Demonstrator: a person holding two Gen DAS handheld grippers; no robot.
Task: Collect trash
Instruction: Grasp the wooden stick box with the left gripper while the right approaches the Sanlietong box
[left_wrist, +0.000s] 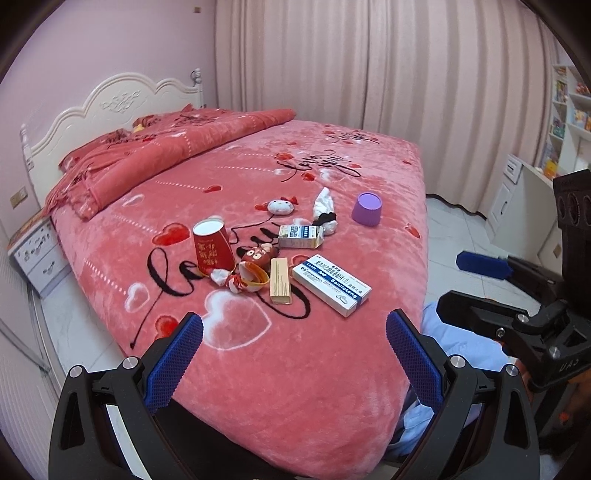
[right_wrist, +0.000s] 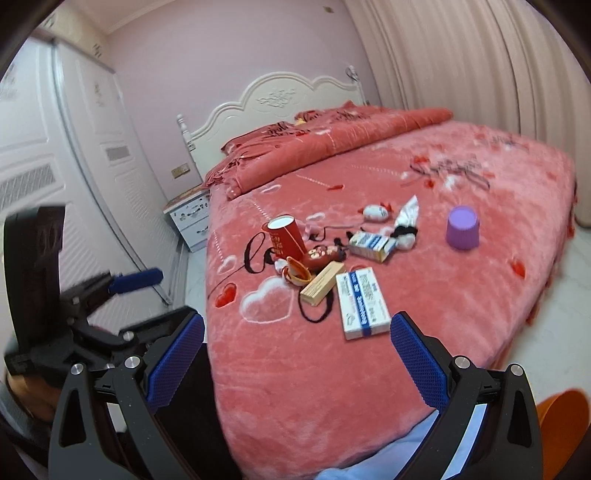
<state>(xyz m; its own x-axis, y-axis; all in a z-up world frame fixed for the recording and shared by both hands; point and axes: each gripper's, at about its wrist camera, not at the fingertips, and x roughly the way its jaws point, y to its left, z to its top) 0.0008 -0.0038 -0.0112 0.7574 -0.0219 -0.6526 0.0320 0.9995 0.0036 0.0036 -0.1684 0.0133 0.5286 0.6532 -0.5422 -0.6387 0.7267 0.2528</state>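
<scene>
A pile of items lies on the pink bed. There is a red paper cup, a white-and-blue medicine box, a tan narrow box, a small open carton, a crumpled orange wrapper, white tissue and an upturned purple cup. My left gripper is open and empty, short of the pile. My right gripper is open and empty, near the medicine box.
Small plush toys and a brown one lie among the items. A folded quilt and headboard are at the far end. A nightstand stands beside the bed. An orange container is at lower right.
</scene>
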